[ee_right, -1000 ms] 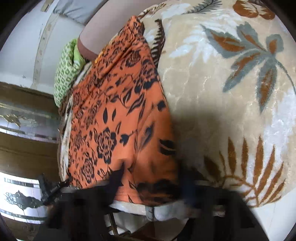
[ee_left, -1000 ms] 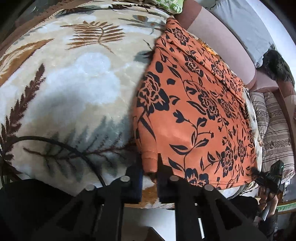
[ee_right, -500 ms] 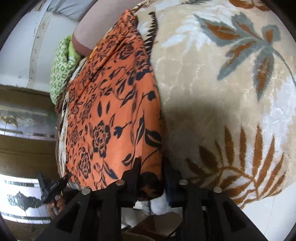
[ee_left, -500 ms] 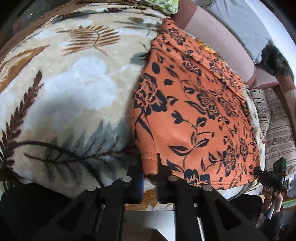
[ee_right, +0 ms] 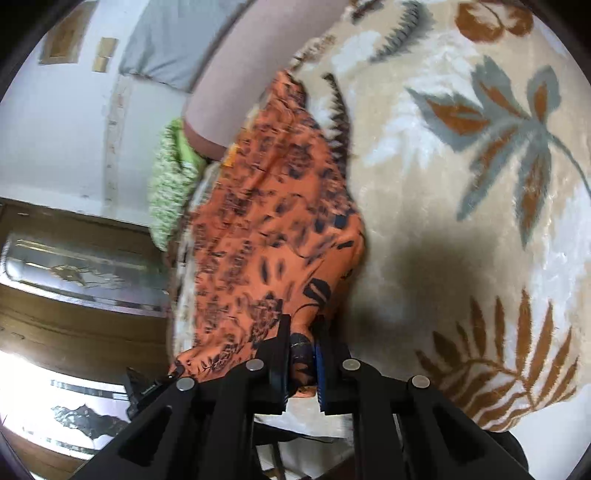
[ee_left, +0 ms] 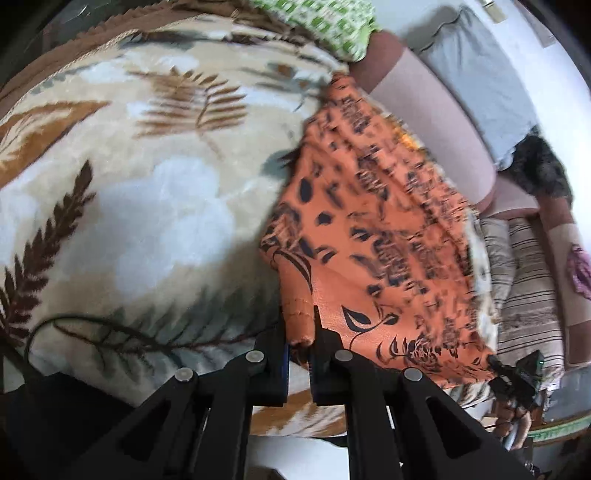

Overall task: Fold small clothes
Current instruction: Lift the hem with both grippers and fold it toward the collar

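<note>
An orange garment with a black flower print (ee_left: 373,236) lies on a cream blanket with a leaf pattern (ee_left: 140,192). My left gripper (ee_left: 299,332) is shut on the garment's near left corner at the hem. My right gripper (ee_right: 301,343) is shut on the garment's (ee_right: 273,229) near right corner. Both near corners are raised off the blanket (ee_right: 461,206). The cloth is blurred with motion in both views. The far end of the garment still rests on the blanket.
A green patterned cloth (ee_left: 325,26) lies at the far end of the bed, and also shows in the right wrist view (ee_right: 170,184). Pink and grey pillows (ee_left: 436,107) line the far side. Striped bedding (ee_left: 524,280) lies to the right. A wooden cabinet (ee_right: 74,295) stands left.
Both grippers have lifted the garment's near edge up and away from me. The right gripper closed on its corner about a second ago. The cloth now bunches toward its far end.
</note>
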The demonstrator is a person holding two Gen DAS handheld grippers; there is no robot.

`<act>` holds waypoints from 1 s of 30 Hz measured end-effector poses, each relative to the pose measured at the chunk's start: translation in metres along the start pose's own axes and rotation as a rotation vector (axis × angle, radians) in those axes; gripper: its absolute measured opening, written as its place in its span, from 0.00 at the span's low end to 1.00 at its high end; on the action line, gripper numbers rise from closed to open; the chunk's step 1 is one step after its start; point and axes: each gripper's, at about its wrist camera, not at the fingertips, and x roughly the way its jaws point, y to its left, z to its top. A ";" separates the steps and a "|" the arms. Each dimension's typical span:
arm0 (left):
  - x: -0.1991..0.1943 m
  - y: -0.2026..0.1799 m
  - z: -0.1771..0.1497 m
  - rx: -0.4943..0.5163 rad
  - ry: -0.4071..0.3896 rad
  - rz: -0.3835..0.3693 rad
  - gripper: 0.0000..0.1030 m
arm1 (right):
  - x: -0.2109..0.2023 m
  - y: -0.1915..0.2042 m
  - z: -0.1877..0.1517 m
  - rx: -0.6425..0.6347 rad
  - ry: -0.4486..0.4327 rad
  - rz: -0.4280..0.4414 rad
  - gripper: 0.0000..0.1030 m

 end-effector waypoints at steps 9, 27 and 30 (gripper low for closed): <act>-0.001 0.002 -0.002 0.060 0.000 0.036 0.08 | -0.011 -0.010 0.006 -0.024 -0.010 -0.107 0.12; 0.017 0.009 -0.004 0.103 0.004 0.127 0.22 | 0.009 -0.020 -0.001 -0.045 0.079 -0.047 0.22; 0.019 0.012 -0.003 0.093 0.025 0.113 0.23 | 0.016 -0.026 0.001 -0.012 0.092 -0.117 0.63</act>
